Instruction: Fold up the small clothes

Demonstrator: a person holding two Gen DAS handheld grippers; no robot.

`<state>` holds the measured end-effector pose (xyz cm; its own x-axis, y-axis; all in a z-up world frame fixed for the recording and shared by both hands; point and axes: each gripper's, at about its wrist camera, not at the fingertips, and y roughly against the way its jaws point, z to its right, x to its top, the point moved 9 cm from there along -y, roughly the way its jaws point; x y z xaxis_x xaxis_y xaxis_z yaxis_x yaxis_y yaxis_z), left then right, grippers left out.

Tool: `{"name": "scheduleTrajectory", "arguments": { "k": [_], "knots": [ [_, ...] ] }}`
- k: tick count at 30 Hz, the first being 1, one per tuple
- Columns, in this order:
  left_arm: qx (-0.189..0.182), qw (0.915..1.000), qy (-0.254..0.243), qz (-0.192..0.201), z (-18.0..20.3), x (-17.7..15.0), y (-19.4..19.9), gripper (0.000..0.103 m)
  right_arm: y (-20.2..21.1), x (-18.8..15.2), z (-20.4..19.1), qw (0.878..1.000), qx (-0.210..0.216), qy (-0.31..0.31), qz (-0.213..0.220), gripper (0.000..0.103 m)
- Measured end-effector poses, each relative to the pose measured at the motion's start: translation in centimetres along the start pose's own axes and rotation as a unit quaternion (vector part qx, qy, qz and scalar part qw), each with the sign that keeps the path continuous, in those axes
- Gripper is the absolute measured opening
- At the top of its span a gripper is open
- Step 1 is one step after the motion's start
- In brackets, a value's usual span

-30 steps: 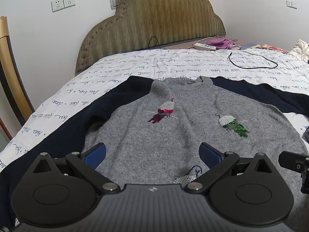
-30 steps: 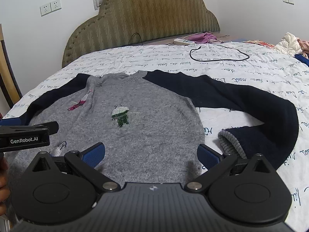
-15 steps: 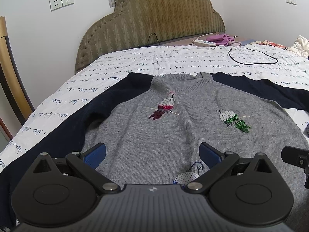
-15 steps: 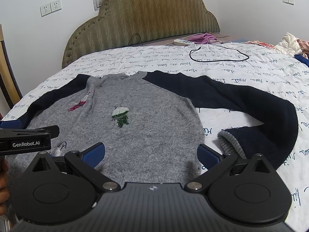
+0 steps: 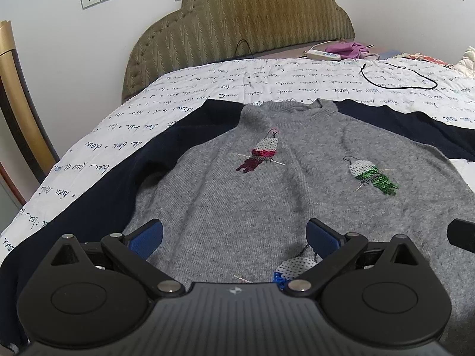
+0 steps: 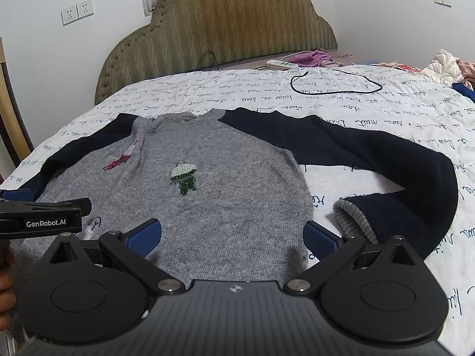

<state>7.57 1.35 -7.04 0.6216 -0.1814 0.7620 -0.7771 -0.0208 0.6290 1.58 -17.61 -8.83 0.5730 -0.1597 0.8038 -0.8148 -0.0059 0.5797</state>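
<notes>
A small grey sweater (image 5: 237, 195) (image 6: 231, 195) with dark navy sleeves and sequin birds lies front up, spread flat on the bed. Its left sleeve (image 5: 98, 195) runs down toward the near left. Its right sleeve (image 6: 394, 166) curves round, its grey cuff (image 6: 353, 216) beside the hem. My left gripper (image 5: 234, 237) hovers open over the lower front of the sweater. My right gripper (image 6: 231, 237) is open over the lower right part of the body, with nothing between its fingers. The left gripper's body (image 6: 41, 216) shows at the left edge of the right wrist view.
The bed sheet (image 6: 371, 118) is white with blue script. A black cable loop (image 6: 335, 86) lies behind the sweater. A power strip (image 6: 280, 64) and purple cloth (image 6: 311, 57) sit by the padded headboard (image 6: 219, 32). Crumpled clothes (image 6: 448, 66) lie far right. A gold chair frame (image 5: 20, 103) stands left.
The left wrist view has crept forward and tilted slightly, so the sweater sits a little lower and closer. The right wrist view is almost unchanged. Both grippers stay open.
</notes>
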Motion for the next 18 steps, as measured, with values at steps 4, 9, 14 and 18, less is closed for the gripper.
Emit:
{"name": "scheduleTrajectory", "arguments": {
  "k": [4,9,14,18],
  "knots": [
    [0.004,1.0,-0.001,-0.001,-0.16,-0.09,0.03,0.103,0.15,0.01,0.03,1.0,0.0,0.002,0.003,0.103],
    [0.003,1.0,0.0,-0.006,-0.13,-0.17,-0.21,0.103,0.29,0.0,-0.23,1.0,0.003,0.008,0.004,0.103],
    [0.004,1.0,-0.002,-0.008,0.05,-0.17,-0.5,0.103,0.37,0.02,-0.46,1.0,-0.002,0.019,0.008,0.103],
    [0.006,0.9999,-0.008,-0.007,0.39,0.04,-0.65,0.103,0.33,0.06,-0.35,1.0,-0.003,0.02,0.01,0.103]
  ]
}}
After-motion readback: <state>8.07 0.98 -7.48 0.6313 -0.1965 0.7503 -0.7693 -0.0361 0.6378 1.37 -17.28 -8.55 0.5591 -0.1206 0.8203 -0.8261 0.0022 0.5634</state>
